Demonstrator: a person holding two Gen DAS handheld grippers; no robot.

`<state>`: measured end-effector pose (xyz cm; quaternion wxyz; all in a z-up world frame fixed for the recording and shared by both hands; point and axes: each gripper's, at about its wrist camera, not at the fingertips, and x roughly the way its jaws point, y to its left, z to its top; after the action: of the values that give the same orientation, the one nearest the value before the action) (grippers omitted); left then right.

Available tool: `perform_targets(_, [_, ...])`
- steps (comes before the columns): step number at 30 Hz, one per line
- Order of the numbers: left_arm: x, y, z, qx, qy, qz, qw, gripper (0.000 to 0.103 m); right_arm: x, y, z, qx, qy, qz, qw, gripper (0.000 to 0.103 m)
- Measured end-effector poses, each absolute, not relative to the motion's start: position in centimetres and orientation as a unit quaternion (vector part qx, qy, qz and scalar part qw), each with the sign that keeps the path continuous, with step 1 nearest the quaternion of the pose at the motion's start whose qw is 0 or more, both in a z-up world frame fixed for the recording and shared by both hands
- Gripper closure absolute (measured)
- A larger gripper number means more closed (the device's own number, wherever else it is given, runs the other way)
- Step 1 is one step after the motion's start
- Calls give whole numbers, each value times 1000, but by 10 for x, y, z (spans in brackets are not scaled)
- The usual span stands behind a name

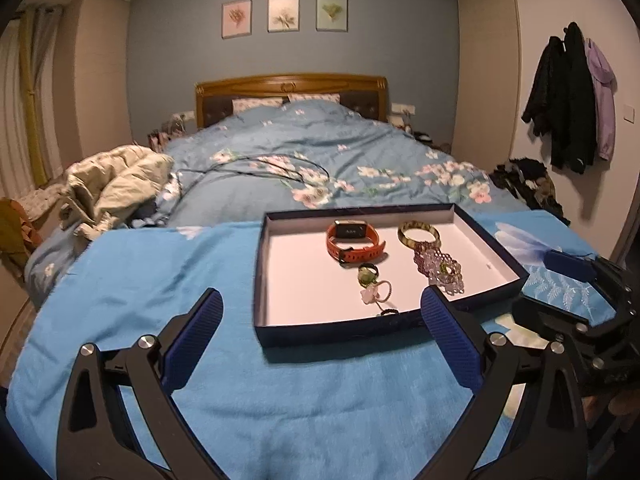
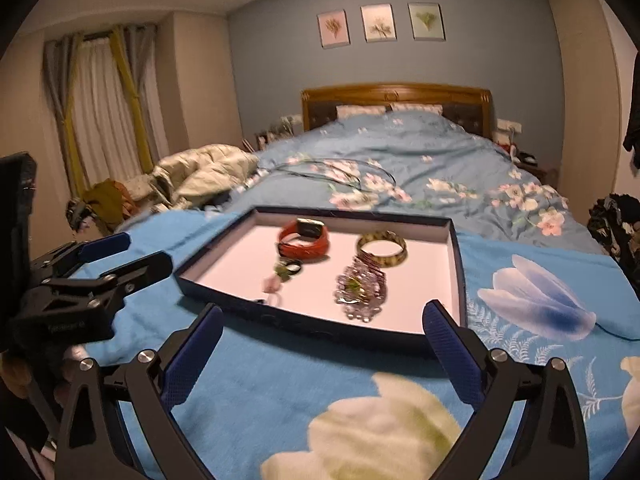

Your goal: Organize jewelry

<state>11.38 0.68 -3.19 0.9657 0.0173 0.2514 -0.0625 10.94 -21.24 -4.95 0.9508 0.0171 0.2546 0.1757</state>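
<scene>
Both tools are empty with jaws spread wide: the left gripper (image 1: 322, 312) hangs before the near wall of the box (image 1: 280, 330), the right gripper (image 2: 323, 326) likewise, off to its side. All the jewelry I can see lies in the box: watch (image 1: 352, 242), bangle (image 1: 418, 234), beaded piece (image 1: 440, 270), ring (image 1: 367, 272) and a flower hair tie (image 1: 376, 292). The risk, as I judge it, is the soft footing: a nudge on the wall could tip or slide the box and tangle the small, close-lying pieces. It rests on a blue cloth (image 1: 160, 288) at the foot of a bed (image 1: 320, 144), with three pictures (image 1: 284, 14) on the far wall.
</scene>
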Motion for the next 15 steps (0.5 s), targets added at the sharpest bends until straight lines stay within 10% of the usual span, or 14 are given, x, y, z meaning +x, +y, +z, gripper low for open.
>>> perform_targets(15, [67,15,-29,10,219,-34,975,6,67,-218,-40,46,213,140,966,7])
